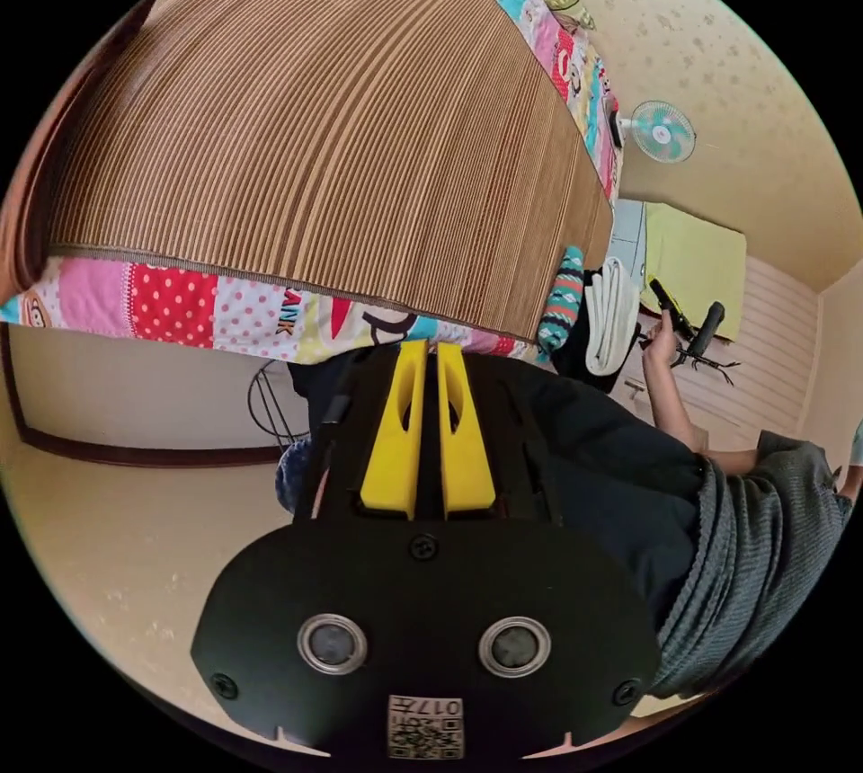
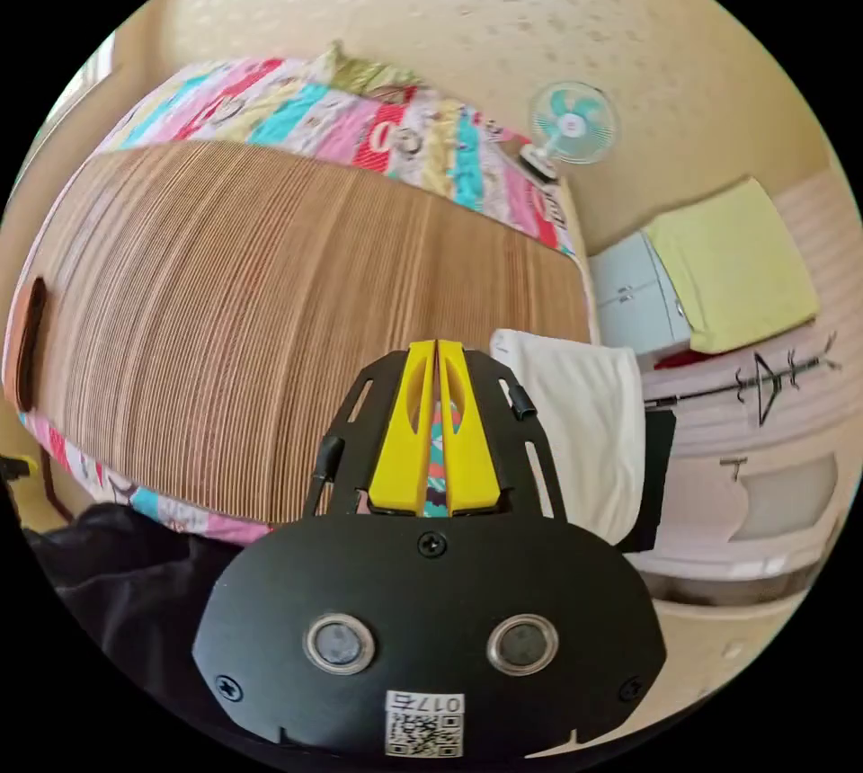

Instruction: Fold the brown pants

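In the left gripper view the left gripper (image 1: 430, 350) sits at lower centre, its two yellow jaws brought close together with only a thin dark slit between them and nothing caught there. Above it a ribbed brown mat (image 1: 315, 117) covers most of the upper frame, lying on a patchwork quilt (image 1: 180, 306) whose edge shows along the mat's lower border. At the right a person's hand (image 1: 663, 346) grips the other gripper (image 1: 683, 319) beside a white folded cloth (image 1: 611, 315), and a grey sleeve (image 1: 764, 530) fills the lower right. A small fan (image 1: 662, 131) hangs at upper right.

In the right gripper view the right gripper (image 2: 436, 350) is at centre, jaws nearly together, with a strip of teal and red patterned cloth (image 2: 438, 467) showing in the slit; whether they press on it is hard to tell. A dark brown strip (image 2: 34, 342) lies at the mat's far left edge, possibly the brown pants, though it is too small and distorted to be sure
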The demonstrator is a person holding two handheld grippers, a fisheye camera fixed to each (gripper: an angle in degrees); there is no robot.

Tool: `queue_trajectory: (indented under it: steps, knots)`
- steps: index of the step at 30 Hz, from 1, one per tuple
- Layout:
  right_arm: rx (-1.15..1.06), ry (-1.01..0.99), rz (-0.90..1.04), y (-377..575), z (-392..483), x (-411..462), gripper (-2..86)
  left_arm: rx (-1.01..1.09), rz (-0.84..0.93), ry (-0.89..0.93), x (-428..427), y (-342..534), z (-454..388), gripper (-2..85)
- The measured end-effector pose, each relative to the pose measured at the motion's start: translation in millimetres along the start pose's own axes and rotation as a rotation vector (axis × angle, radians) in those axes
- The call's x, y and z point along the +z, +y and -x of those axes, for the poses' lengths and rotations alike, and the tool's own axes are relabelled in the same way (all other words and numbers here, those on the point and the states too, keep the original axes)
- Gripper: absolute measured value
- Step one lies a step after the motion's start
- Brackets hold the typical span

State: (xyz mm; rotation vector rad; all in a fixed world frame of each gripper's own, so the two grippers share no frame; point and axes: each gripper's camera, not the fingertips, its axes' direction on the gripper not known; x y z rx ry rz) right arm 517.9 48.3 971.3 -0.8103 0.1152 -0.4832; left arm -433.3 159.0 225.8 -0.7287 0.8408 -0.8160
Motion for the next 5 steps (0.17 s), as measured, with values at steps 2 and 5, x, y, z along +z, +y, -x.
queue_trajectory:
  steps: [2, 5]
  knots:
    - [0.238, -0.208, 0.09, 36.5, -71.5, -9.6, 0.5, 0.102, -0.005, 0.042, -1.8, -7.1, -27.6, 3.5]
    - [0.554, -0.443, -0.062, 117.8, -147.7, -27.7, 0.5, 0.186, -0.071, 0.203, -10.0, -20.4, -63.4, 3.3]
